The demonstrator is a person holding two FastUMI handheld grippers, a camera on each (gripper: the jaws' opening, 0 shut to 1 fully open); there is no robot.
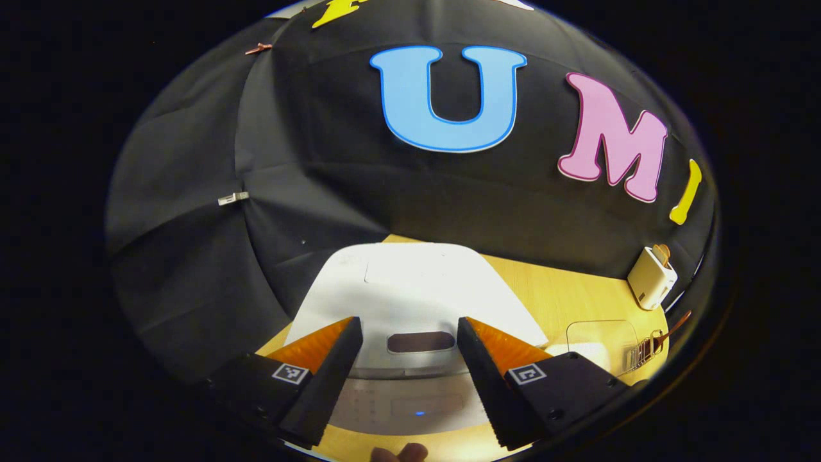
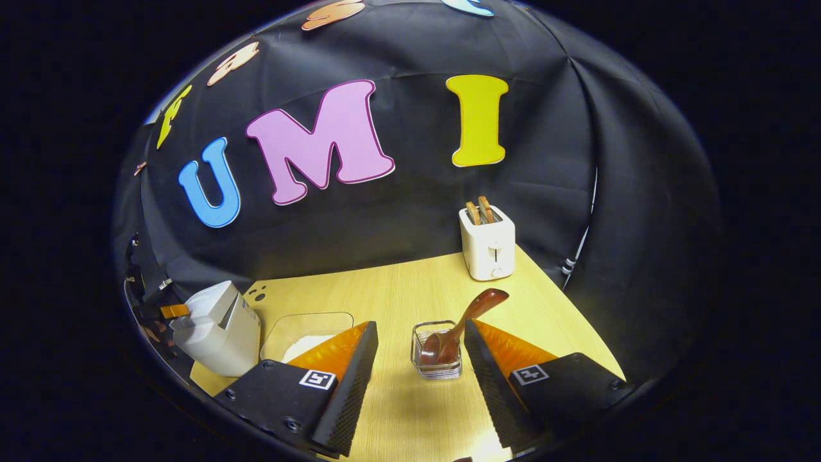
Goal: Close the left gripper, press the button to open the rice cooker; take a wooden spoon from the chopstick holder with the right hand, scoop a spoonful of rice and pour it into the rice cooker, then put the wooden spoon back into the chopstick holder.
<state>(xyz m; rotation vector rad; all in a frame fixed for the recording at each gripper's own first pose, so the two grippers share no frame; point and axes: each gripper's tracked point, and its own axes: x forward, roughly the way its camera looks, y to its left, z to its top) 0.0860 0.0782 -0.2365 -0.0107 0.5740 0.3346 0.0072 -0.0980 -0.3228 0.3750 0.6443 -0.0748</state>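
You're hovering both spread claws, left claw (image 1: 410, 378) over the lidded rice cooker (image 1: 410, 289), right claw (image 2: 420, 385) nearing the light, stiff wooden spoon (image 2: 463, 324); pinch its raised handle.

Overhead light fell bright on the wooden table (image 2: 410, 289); the rice cooker (image 1: 410, 289) lid glared white. Edges bowed toward three and nine o'clock, dim but sharp.

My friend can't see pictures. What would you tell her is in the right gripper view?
The open right gripper points at a clear chopstick holder with a wooden spoon leaning in it, on a wooden table. A white toaster stands behind; the rice cooker and a clear rice container sit to the left.
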